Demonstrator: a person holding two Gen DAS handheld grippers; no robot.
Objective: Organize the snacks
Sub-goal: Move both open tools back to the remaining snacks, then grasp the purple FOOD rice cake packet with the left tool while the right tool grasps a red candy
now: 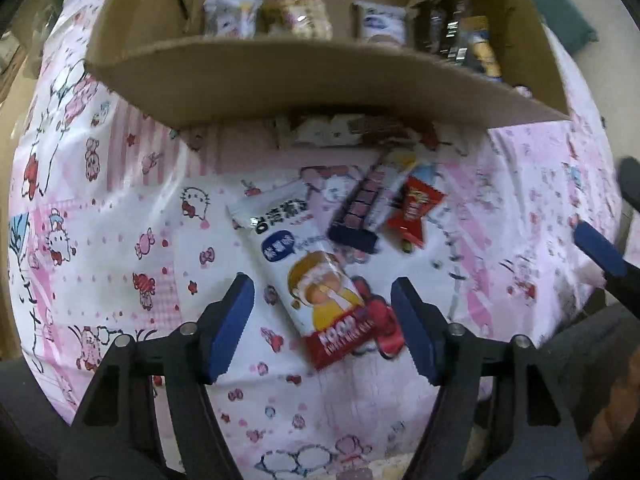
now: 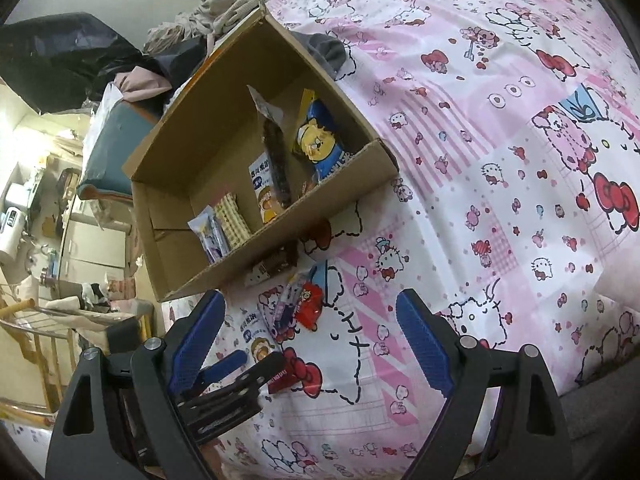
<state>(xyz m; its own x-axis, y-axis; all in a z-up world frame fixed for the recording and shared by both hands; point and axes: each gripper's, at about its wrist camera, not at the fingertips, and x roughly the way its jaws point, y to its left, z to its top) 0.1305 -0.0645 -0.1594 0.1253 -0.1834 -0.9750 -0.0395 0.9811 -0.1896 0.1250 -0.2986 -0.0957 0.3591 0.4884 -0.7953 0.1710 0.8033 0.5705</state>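
A long white, yellow and red snack packet (image 1: 312,276) lies on the pink cartoon bedsheet, its lower end between my left gripper's (image 1: 324,322) open fingers, just above it. A dark bar packet (image 1: 360,210) and a red packet (image 1: 414,210) lie beyond it. A cardboard box (image 1: 280,76) behind them holds several snacks. In the right wrist view the box (image 2: 224,268) is at left, with the same loose packets (image 2: 296,308) below it. My right gripper (image 2: 310,344) is open and empty above the sheet; it shows at the right edge of the left wrist view (image 1: 600,248).
More packets (image 1: 344,130) lie tucked under the box's near wall. The bedsheet (image 2: 500,160) stretches wide to the right. Clothes and a dark bag (image 2: 72,52) are piled behind the box. Room furniture (image 2: 40,220) lies past the bed's left edge.
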